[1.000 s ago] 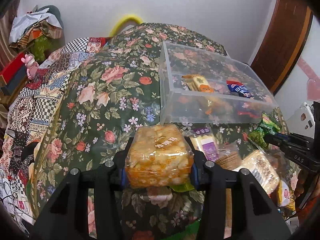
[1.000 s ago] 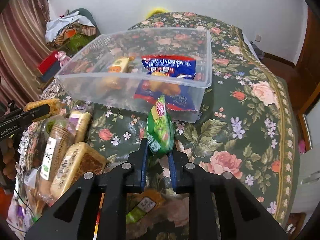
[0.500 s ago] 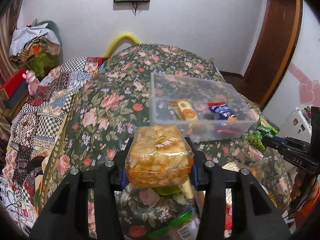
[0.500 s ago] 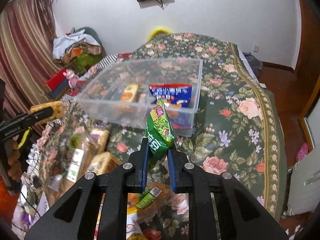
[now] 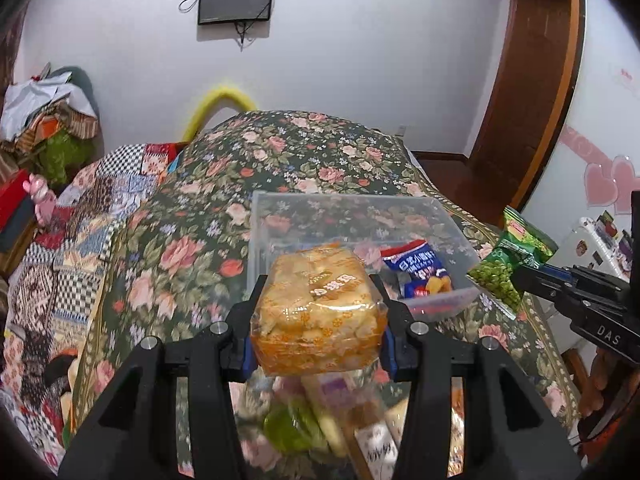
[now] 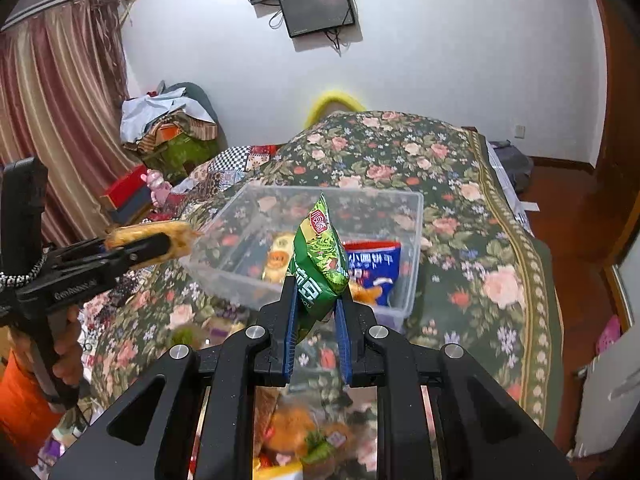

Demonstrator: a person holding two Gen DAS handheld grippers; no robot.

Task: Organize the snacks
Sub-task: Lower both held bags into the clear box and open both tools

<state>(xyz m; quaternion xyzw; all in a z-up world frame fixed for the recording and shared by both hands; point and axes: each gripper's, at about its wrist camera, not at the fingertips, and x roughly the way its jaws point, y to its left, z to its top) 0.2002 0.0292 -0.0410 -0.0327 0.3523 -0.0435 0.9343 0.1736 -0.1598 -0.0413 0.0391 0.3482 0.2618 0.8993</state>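
Observation:
My left gripper [image 5: 318,320] is shut on an orange pack of crackers [image 5: 316,308], lifted above the floral bedspread and just short of the clear plastic bin [image 5: 256,236]. In the right wrist view the same pack [image 6: 148,236] shows at the left, in the left gripper [image 6: 160,246]. My right gripper [image 6: 316,308] is shut on a green snack bag [image 6: 318,256], which stands upright in front of the bin [image 6: 416,220]. That bag [image 5: 508,264] also appears at the right of the left wrist view. Inside the bin lie a blue biscuit bag [image 5: 416,264] and a yellow snack [image 6: 276,258].
Blurred loose snacks [image 6: 304,432] lie on the bedspread below both grippers. A person's hand [image 6: 66,344] holds the left gripper's handle. Piled clothes [image 6: 168,120] and a curtain [image 6: 52,120] stand at the left; a wooden door [image 5: 532,80] is at the right.
Both grippers have risen with their snacks still held. The bin and the snack pile now sit lower and farther in view, and more of the wall and screen shows.

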